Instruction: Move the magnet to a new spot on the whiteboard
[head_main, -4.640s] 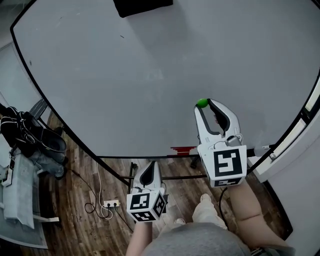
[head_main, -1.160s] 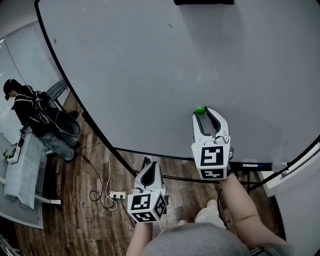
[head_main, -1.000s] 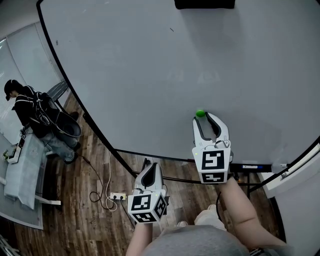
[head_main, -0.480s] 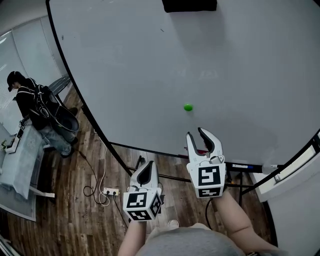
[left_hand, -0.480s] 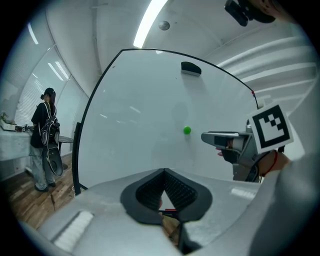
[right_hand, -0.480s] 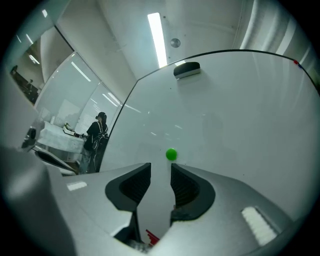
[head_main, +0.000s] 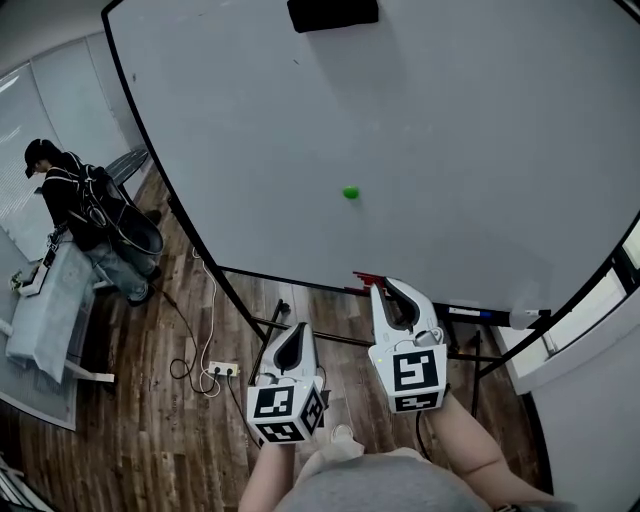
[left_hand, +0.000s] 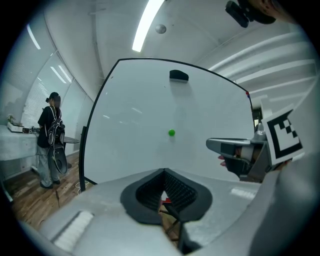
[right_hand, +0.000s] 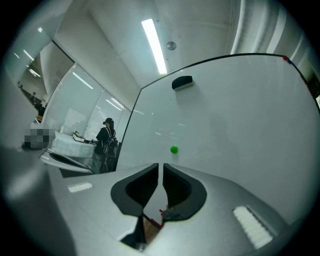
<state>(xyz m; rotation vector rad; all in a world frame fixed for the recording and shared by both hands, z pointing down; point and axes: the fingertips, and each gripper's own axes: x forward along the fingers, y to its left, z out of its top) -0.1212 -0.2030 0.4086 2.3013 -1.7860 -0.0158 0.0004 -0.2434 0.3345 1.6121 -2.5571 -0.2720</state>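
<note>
A small green magnet (head_main: 351, 192) sticks on the whiteboard (head_main: 470, 120) near its middle, with nothing touching it. It also shows as the green magnet (left_hand: 171, 132) in the left gripper view and as the green magnet (right_hand: 174, 149) in the right gripper view. My right gripper (head_main: 388, 289) hangs below the board's lower edge, well back from the magnet. Its jaws are closing to a narrow slit (right_hand: 160, 167) with nothing between them. My left gripper (head_main: 296, 332) is lower and to the left, over the floor, its jaws shut (left_hand: 163, 173) and empty.
A black eraser (head_main: 332, 12) sits high on the board. The marker tray (head_main: 480, 314) along the bottom edge holds a red item (head_main: 366, 279). A person (head_main: 75, 195) stands at the left by a table (head_main: 45, 315). A power strip (head_main: 223, 369) and cables lie on the wood floor.
My right gripper has let go of the magnet, pulled back and down from the board, and its jaws have narrowed. The magnet stays on the board. The left gripper has barely moved.
</note>
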